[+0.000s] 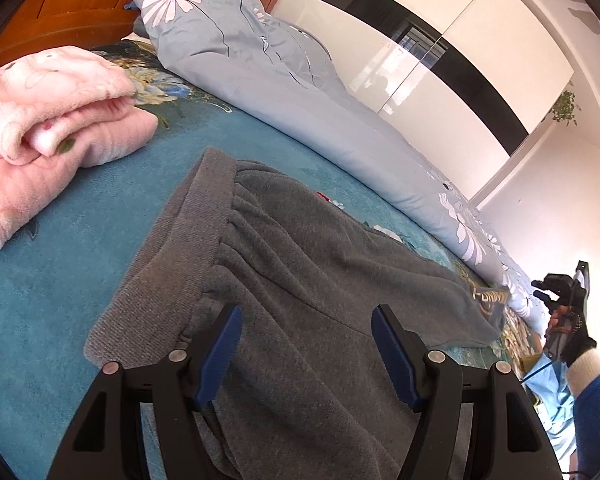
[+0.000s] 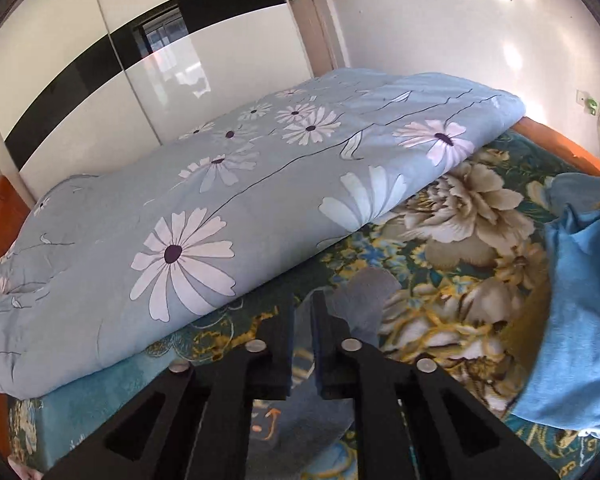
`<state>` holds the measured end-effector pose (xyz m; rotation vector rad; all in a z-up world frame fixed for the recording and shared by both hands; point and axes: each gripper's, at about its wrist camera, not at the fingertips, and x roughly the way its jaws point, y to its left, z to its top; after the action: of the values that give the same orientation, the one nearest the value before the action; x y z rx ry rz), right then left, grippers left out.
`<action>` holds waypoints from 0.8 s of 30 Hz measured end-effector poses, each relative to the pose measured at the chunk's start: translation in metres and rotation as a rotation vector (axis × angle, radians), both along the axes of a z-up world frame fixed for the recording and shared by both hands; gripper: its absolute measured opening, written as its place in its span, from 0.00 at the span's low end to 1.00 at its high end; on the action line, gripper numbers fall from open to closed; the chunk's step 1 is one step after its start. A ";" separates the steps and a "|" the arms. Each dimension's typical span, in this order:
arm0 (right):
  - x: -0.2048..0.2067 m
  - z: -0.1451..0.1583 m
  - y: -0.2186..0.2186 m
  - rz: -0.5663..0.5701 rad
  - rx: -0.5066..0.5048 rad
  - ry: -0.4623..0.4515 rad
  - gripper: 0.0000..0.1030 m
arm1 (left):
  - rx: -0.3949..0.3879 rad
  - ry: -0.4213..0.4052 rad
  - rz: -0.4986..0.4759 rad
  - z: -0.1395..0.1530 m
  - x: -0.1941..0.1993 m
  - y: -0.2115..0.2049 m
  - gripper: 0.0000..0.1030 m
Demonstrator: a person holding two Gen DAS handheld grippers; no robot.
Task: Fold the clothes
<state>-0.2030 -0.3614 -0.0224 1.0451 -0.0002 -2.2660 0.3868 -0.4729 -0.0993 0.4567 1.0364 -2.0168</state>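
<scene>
Grey sweater (image 1: 300, 272) flat on the bed sheet (image 1: 60, 280) beside pink blanket (image 1: 52, 120); my left gripper (image 1: 306, 344) spread over its hem, right gripper (image 2: 302, 344) slightly parted, empty—one-sided pull risks bunching.

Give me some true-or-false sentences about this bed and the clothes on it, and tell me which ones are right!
1. The grey garment lies spread on the teal bedcover. True.
2. The left gripper is squeezed tight shut. False: its jaws stand apart above the grey garment.
3. The pink fleece is folded and lies to the left of the grey garment in the left wrist view. True.
4. The flowered quilt is red. False: it is pale blue with white daisies.
5. The person's right hand is bare. False: it wears a dark glove.
</scene>
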 end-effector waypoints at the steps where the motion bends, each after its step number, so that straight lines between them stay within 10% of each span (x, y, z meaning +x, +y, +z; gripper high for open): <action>1: 0.006 -0.003 -0.002 0.022 -0.005 0.014 0.40 | -0.003 -0.009 -0.004 -0.001 -0.001 0.001 0.69; 11: 0.120 -0.038 0.087 0.402 0.012 -0.143 0.42 | 0.015 0.019 -0.013 0.005 0.018 -0.001 0.69; 17: 0.174 -0.077 0.172 0.436 0.039 -0.320 0.42 | 0.089 -0.100 0.017 -0.011 0.063 0.020 0.69; 24: 0.213 -0.042 0.235 0.411 -0.088 -0.185 0.45 | 0.180 -0.107 -0.021 -0.034 0.071 0.032 0.69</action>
<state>0.0103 -0.1269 -0.0643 1.0919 0.0339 -1.7822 0.4583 -0.4412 -0.1334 0.6658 1.1551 -1.9028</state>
